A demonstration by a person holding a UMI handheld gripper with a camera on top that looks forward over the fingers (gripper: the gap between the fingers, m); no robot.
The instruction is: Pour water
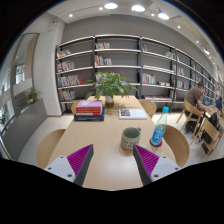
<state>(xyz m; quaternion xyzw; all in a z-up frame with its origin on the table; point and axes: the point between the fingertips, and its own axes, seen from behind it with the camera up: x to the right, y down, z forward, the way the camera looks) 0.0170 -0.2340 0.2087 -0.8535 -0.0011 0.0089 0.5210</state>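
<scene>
Gripper point(112, 165) released, fingers spread, holding nothing. Blue bottle point(160, 127) upright near table point(105, 135) right edge, ahead-right of fingers; cup point(130, 138) just left of it, nearer centre.

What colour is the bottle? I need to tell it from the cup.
Blue, clear plastic, in the gripper view: the bottle stands right of the cup.

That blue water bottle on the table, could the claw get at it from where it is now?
Probably yes: the claw is open, and the blue water bottle stands ahead, with bare table between.
</scene>
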